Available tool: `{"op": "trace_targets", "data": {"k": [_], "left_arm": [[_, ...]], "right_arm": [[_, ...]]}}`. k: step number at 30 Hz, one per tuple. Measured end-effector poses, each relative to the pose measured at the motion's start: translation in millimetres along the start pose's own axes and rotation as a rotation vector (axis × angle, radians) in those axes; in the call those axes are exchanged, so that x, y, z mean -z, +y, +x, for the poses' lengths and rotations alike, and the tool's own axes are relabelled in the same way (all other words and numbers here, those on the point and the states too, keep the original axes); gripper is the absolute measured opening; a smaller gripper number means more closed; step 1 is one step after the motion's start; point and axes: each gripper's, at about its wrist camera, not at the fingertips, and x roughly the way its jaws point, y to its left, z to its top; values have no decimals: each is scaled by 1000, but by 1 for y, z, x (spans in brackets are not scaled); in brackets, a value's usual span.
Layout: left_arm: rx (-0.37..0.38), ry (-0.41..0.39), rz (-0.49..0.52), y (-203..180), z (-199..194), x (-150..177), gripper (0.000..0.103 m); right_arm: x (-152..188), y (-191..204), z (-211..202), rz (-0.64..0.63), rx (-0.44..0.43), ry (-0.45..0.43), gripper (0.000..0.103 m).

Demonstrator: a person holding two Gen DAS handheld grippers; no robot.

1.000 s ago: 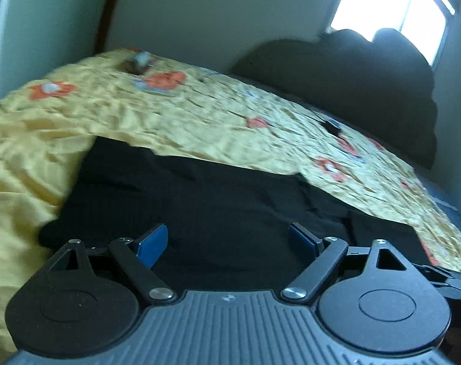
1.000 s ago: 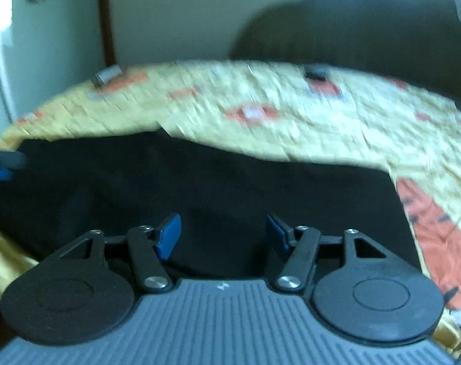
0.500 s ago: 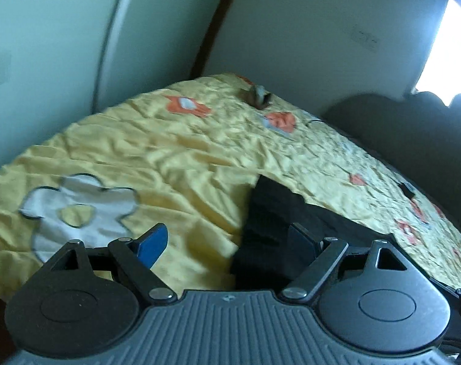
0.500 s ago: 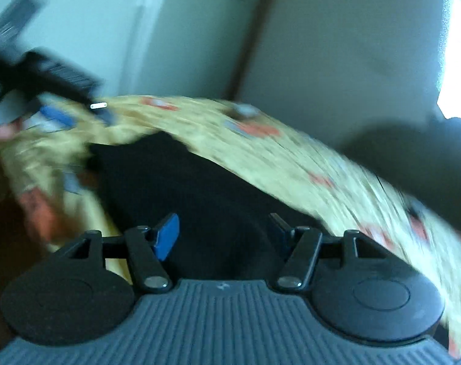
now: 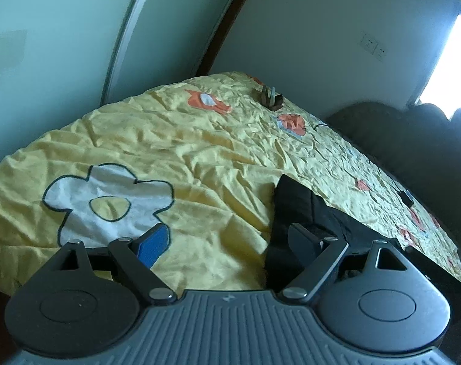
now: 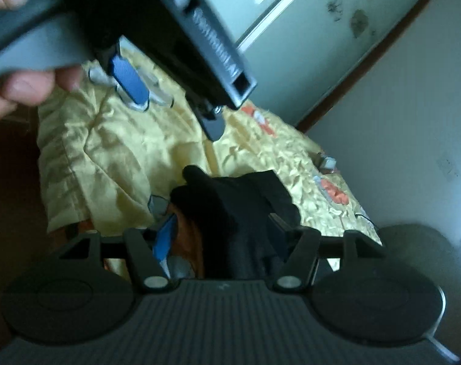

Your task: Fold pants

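Note:
The black pants (image 5: 303, 213) lie folded on the yellow flowered bedspread (image 5: 184, 158), at the right in the left wrist view. My left gripper (image 5: 227, 237) is open, over the bedspread just left of the pants' end, its right finger above the cloth. In the right wrist view the pants (image 6: 230, 200) lie between the fingers of my open right gripper (image 6: 221, 237), near the bed's edge. The left gripper (image 6: 166, 24) and the hand holding it fill the upper left of that view.
A small brown object (image 5: 271, 99) stands at the far side of the bed. A dark padded headboard (image 5: 413, 140) rises at the right. Wardrobe doors (image 5: 63, 30) and a wall stand behind the bed. The bed's edge drops to a dark floor (image 6: 11, 182).
Both grippers have swung left toward the pants' end near the bed's edge. The right gripper has tilted and come close under the left one. Both stayed open.

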Motion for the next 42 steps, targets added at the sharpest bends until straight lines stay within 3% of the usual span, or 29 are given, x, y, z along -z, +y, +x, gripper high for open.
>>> {"op": "trace_targets", "data": {"k": [3, 6, 13, 22, 26, 28, 33, 36, 42], "left_arm": [[-2, 0, -16, 7, -1, 0, 86], [-2, -3, -32, 13, -3, -2, 86], [35, -5, -60, 16, -2, -5, 86], [430, 133, -341, 25, 35, -35, 88], [428, 193, -359, 10, 63, -43, 91], [482, 239, -367, 3, 81, -48, 91], [434, 359, -418, -10, 120, -47, 91], [442, 406, -465, -13, 131, -42, 91], [456, 415, -493, -27, 145, -51, 91]], "right_arm": [[-6, 0, 11, 7, 3, 9, 59], [-14, 2, 19, 11, -18, 21, 38], [-16, -4, 13, 73, 18, -11, 20], [-13, -39, -12, 234, 62, -61, 14], [-8, -56, -15, 301, 69, -62, 13], [-5, -56, -16, 285, 81, -63, 13], [-1, -53, -24, 270, 112, -75, 13], [1, -58, -26, 288, 118, -73, 13], [0, -57, -31, 281, 106, -70, 13]]}}
